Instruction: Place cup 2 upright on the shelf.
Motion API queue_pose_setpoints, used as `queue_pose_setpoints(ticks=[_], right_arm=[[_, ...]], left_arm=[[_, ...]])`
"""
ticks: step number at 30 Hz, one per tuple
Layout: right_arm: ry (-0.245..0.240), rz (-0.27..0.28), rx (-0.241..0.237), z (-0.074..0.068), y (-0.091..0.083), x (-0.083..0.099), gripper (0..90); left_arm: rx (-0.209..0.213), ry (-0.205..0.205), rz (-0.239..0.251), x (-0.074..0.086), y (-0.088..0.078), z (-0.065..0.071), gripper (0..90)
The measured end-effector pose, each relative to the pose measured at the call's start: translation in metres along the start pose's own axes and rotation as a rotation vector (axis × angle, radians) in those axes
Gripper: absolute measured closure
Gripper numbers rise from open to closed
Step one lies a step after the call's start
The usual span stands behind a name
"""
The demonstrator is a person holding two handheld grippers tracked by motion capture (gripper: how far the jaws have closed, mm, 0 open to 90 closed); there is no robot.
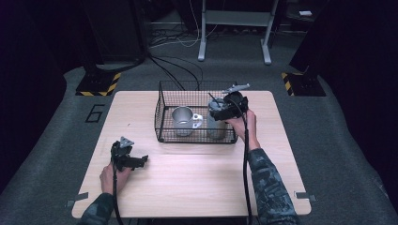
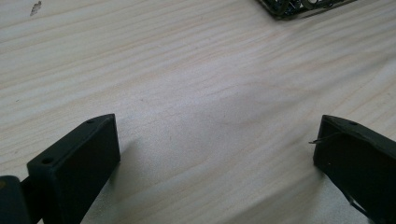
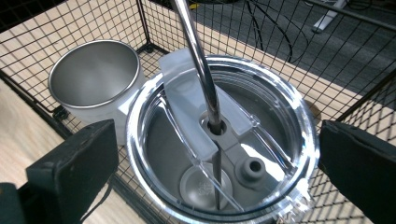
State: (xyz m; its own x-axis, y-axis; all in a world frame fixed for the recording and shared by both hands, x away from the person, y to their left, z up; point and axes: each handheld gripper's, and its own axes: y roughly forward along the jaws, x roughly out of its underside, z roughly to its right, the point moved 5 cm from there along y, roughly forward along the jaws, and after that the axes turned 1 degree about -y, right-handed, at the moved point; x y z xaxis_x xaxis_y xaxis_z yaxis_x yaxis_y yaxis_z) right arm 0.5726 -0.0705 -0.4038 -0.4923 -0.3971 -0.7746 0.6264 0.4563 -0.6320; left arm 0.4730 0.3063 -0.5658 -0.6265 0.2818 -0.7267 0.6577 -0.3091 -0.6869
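Hovering right claw (image 3: 217, 154) (jaws apart) over tumbler (image 3: 219, 140)

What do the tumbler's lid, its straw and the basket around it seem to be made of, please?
Lid: clear glossy plastic, see-through. Straw: polished metal, probably steel, with mirror-like highlights. Basket: thin black wire mesh, likely coated metal.

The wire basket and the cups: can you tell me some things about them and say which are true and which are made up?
1. A metal mug sits in the wire basket. True.
2. The tumbler has a clear lid with a metal straw through it. True.
3. The left tongs grip the mug. False: they are open over bare table.
4. The right tongs are squeezed shut. False: their jaws stand apart on either side of the tumbler's lid.
5. The mug is full. False: it looks empty.
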Motion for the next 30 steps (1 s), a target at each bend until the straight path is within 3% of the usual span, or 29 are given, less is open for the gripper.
queue_pose_setpoints(ticks=[14, 22, 30], right_arm=[[-0.081, 0.013, -0.031, -0.012, -0.053, 0.008, 0.0], [-0.111, 0.023, -0.027, -0.020, -0.080, 0.038, 0.0], [-0.080, 0.000, -0.009, -0.016, -0.092, 0.083, 0.0]], left_arm=[[0.000, 0.002, -0.002, 0.000, 0.000, 0.000, 0.4], [0.000, 0.002, -0.001, 0.000, 0.000, 0.000, 0.4], [0.000, 0.001, 0.000, 0.000, 0.000, 0.000, 0.4]])
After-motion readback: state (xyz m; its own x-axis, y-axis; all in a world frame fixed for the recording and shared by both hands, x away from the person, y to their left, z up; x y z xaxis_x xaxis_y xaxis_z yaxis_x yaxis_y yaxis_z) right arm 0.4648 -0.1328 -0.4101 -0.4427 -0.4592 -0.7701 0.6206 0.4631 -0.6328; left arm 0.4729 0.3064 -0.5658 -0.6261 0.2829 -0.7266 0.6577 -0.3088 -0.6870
